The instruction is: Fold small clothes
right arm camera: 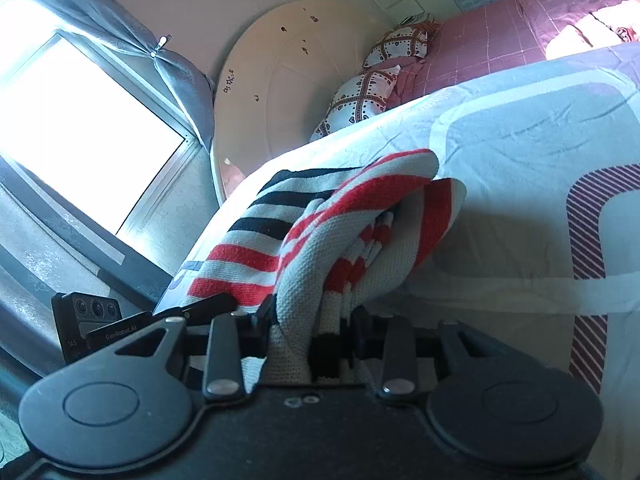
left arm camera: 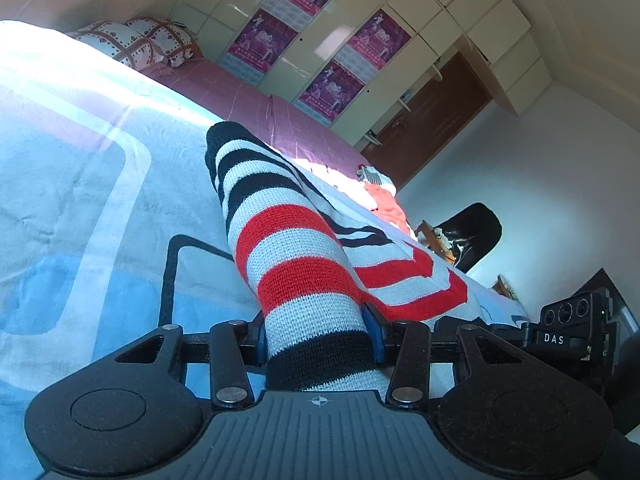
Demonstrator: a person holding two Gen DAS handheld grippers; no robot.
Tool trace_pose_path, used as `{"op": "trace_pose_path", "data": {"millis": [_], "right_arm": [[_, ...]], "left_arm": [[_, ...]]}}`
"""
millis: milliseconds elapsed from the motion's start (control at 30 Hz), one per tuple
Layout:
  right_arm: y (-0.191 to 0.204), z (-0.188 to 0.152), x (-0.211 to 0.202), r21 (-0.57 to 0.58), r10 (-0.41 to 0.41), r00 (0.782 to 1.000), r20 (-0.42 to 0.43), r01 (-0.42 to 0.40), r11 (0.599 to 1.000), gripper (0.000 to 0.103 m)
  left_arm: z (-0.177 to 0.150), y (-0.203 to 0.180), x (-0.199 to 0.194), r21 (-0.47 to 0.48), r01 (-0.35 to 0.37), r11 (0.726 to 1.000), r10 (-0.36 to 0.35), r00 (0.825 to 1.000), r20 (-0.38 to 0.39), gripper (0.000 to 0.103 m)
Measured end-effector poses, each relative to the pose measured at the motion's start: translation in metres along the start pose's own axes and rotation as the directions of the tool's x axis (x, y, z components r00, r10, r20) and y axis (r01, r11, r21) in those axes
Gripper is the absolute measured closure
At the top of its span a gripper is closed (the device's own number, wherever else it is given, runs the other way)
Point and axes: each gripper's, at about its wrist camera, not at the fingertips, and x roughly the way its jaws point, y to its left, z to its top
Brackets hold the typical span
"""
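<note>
1. My left tool (left arm camera: 320,340) pinches a rolled sleeve of the striped knit garment (left arm camera: 288,240) between its blue pads (left arm camera: 374,330).
2. My right tool (right arm camera: 310,340) is clamped on a bunched fold of the same garment (right arm camera: 340,240).
3. The garment lies on the pale blue quilt (left arm camera: 80,200), stretching away from my left tool.
4. Beyond the garment, an orange cloth (left arm camera: 386,204) sits near the quilt's far edge.
5. Patterned pillows (right arm camera: 368,100) lie beyond the quilt.

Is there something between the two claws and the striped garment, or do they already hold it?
Nothing visible stands between. The left claw is closed on a rolled part of the striped garment, and the right claw is closed on a bunched part of it, above the bedsheet.
</note>
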Motion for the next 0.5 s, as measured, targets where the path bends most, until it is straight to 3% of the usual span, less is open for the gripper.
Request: {"op": "trace_pose_path", "data": {"millis": [300,500], "right_arm": [[-0.029,-0.027,0.011,0.087,-0.037,0.999,-0.034,0.040,0.995,0.067],[-0.038,-0.032,0.017,0.139,-0.063,0.997,-0.054,0.070,0.988,0.066]], "left_arm": [[-0.020,0.017,0.015,-0.017,-0.019,1.000,0.018,0.998,-0.054,0.057],[-0.029,0.021,0.014,-0.054,-0.052,0.997,0.049,0.997,-0.061,0.041]]}}
